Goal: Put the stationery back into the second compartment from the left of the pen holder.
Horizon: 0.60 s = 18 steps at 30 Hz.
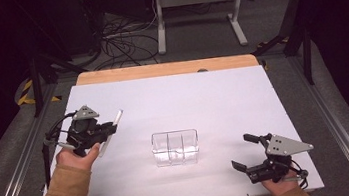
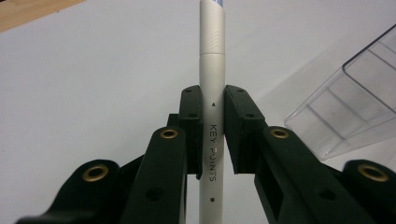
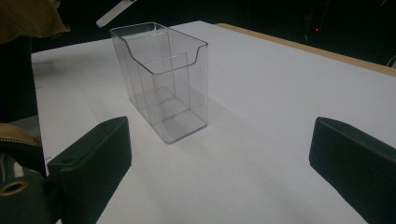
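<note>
A white pen [image 2: 212, 79] printed with "KEY POINTS" is clamped between the jaws of my left gripper [image 2: 213, 100], which is shut on it. From the high view, that left gripper [image 1: 108, 131] hovers above the table's left side, the pen [image 1: 111, 131] slanting up and to the right. A clear plastic box with dividers [image 1: 175, 148] stands upright in the middle of the table; the box [image 3: 161, 79] is empty, and its corner [image 2: 345, 107] also shows beside the pen. My right gripper [image 1: 242, 151] rests open near the front right corner, its jaws wide apart and pointing toward the box.
The white tabletop [image 1: 187, 96] has a wooden strip [image 1: 164, 69] along its far edge. Metal rails run along both sides of the table. Beyond it are cables and a white desk frame [image 1: 197, 9] on the floor.
</note>
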Motion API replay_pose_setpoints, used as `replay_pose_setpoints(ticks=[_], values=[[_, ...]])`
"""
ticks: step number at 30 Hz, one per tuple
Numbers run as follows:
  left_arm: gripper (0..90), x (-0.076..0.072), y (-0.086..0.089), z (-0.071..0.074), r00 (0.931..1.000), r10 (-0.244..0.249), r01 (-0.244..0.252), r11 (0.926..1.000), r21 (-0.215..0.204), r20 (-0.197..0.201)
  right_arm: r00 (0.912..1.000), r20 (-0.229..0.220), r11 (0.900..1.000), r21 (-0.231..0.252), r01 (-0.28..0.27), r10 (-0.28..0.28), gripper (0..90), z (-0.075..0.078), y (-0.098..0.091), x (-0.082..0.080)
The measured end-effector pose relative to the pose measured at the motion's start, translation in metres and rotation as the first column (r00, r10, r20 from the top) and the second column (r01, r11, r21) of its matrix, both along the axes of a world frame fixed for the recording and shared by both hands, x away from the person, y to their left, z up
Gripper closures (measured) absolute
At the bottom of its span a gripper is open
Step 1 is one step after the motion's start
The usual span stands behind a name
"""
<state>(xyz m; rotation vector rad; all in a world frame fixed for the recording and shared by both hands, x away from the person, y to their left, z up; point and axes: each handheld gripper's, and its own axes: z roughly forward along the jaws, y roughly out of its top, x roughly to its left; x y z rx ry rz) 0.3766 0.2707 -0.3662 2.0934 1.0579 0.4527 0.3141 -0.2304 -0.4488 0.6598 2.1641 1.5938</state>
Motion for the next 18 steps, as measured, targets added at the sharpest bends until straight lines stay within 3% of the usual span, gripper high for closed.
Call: replay_pose_setpoints(ticks=[4, 9, 18], values=[[78.4, -0.002, -0.001, 0.003, 0.9998, -0.005, 0.005, 1.0000, -0.007, 0.021, 1.0000, 0.002, 1.0000, 0.000, 0.001, -0.001, 6.2, 0.000, 0.000, 0.000], [78.4, -0.010, -0.004, 0.010, 0.9971, -0.026, 0.029, 0.9981, -0.054, 0.072, 1.0000, 0.001, 1.0000, 0.001, -0.001, 0.001, 6.2, 0.000, 0.000, 0.000], [78.4, -0.021, -0.018, 0.025, 0.9865, -0.063, 0.084, 0.9865, -0.140, 0.152, 1.0000, 0.003, 1.0000, 0.000, -0.004, 0.004, 6.2, 0.000, 0.000, 0.000]])
